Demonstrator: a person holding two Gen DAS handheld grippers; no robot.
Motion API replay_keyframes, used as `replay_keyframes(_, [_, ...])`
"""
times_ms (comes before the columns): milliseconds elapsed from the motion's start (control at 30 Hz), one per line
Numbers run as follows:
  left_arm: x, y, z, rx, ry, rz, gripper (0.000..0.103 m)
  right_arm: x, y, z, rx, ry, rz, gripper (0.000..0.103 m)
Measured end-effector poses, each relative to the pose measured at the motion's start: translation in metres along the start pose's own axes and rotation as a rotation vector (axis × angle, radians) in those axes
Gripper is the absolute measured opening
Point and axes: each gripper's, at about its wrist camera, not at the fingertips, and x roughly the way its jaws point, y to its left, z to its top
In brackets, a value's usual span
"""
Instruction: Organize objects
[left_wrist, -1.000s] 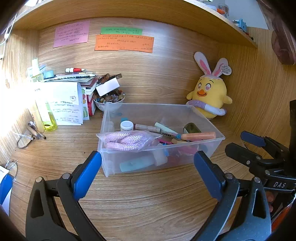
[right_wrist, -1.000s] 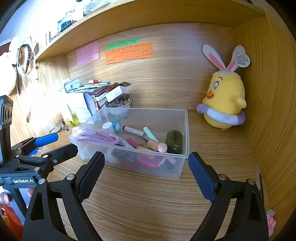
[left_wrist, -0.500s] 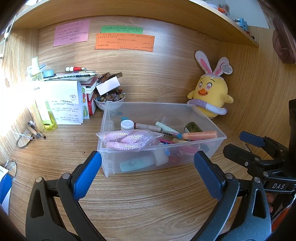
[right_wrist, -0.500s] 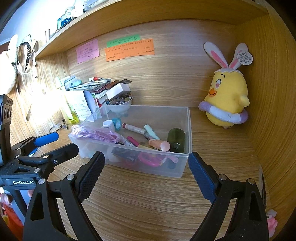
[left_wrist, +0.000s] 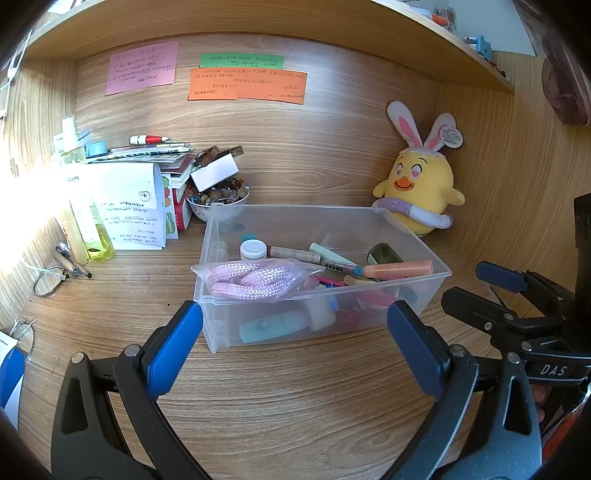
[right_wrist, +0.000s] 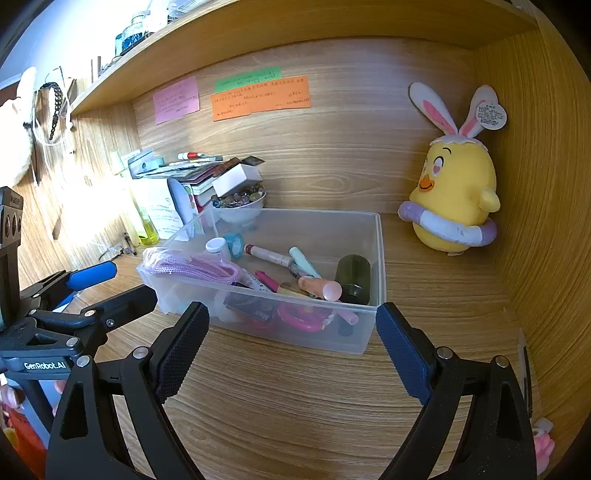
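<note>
I hold my left gripper (left_wrist: 294, 325) above the wooden desk (left_wrist: 295, 398), its jaws spread wide with nothing between them. My right gripper (right_wrist: 292, 328) is in the same condition: jaws wide, nothing held. Both point toward the clear plastic bin (left_wrist: 436, 275), which stands on the desk just beyond the fingertips; neither gripper touches it. In the left wrist view the right gripper appears at the right edge, beside the bin.

Contents of the bin:
- A bag of pink rope (left_wrist: 258, 278) lies over the near left corner, resting on the rim.
- An orange marker (left_wrist: 397, 268) lies tilted, its end propped on the right rim.
- A small white-capped jar (left_wrist: 253, 250) stands behind the rope.
- A dark green bottle (right_wrist: 354, 275) lies on its side at the right wall.
- Several pens and tubes lie crossed in the middle; I cannot tell each one apart.

Surroundings:
- A yellow chick plush with rabbit ears (left_wrist: 419, 188) sits upright in the back right corner, behind the bin and apart from it.
- A bowl of beads (left_wrist: 218, 199) stands just behind the bin's back left corner, with a white box (left_wrist: 214, 171) tilted on top.
- A stack of books and papers (left_wrist: 122, 192) occupies the left side.
- A yellow liquid bottle (left_wrist: 96, 236) stands in front of that stack.
- Coloured notes (left_wrist: 247, 85) are stuck to the back panel.
</note>
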Motion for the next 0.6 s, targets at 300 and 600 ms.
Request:
replay_keyframes(300, [-0.0009, -0.0001, -0.0007, -0.002, -0.002, -0.001, 0.101, -0.0001, 0.0011, -0.0001, 0.001, 0.001, -0.002, 0.091])
replay_keyframes(600, [-0.0023, -0.0025, -0.0014, 0.011, 0.011, -0.007, 0.101, 0.002, 0.0008, 0.0004, -0.001, 0.005, 0.0, 0.091])
